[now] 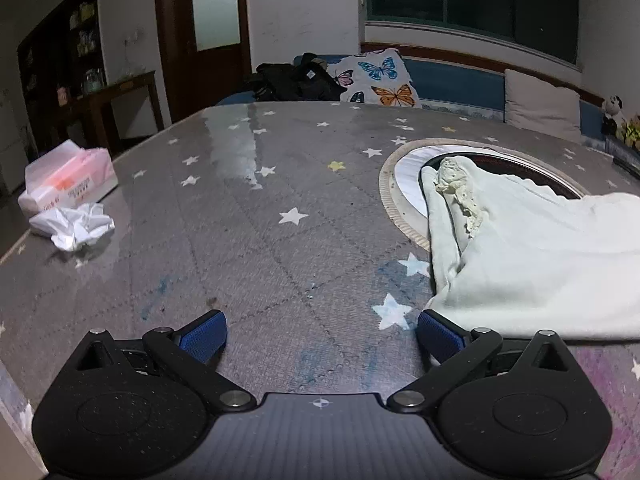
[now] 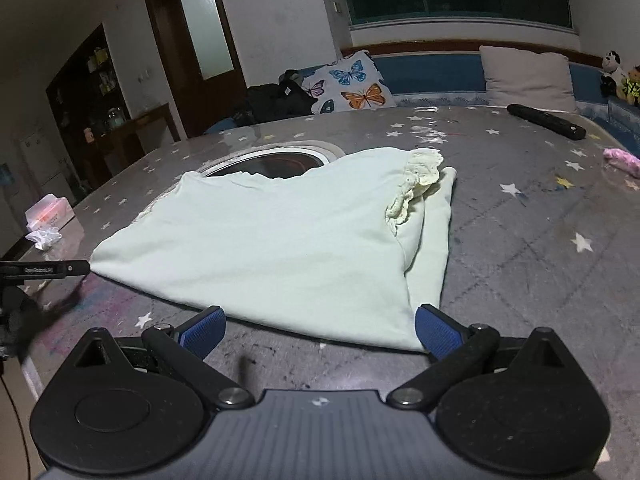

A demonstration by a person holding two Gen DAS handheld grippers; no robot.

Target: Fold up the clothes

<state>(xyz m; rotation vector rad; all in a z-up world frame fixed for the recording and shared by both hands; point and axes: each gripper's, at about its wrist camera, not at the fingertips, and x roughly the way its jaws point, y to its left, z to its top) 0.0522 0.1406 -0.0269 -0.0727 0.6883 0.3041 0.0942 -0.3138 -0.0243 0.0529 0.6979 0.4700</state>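
A pale green garment (image 2: 280,240) with a lace-trimmed sleeve (image 2: 416,184) lies flat on the grey star-patterned table (image 2: 540,260), partly over a round inset (image 2: 276,160). My right gripper (image 2: 320,330) is open just in front of its near hem, with the blue pads on either side of the near right corner. In the left wrist view the same garment (image 1: 532,264) lies to the right, and my left gripper (image 1: 322,334) is open over bare table beside its near left corner. The left gripper's tip (image 2: 48,270) shows at the right view's left edge.
A tissue box (image 1: 68,180) and a crumpled tissue (image 1: 74,224) sit at the table's left edge. A black remote (image 2: 546,122) and a pink item (image 2: 622,160) lie at the far right. Behind the table is a bench with a butterfly cushion (image 1: 380,78), a beige cushion (image 2: 528,78) and dark clothing (image 1: 296,80).
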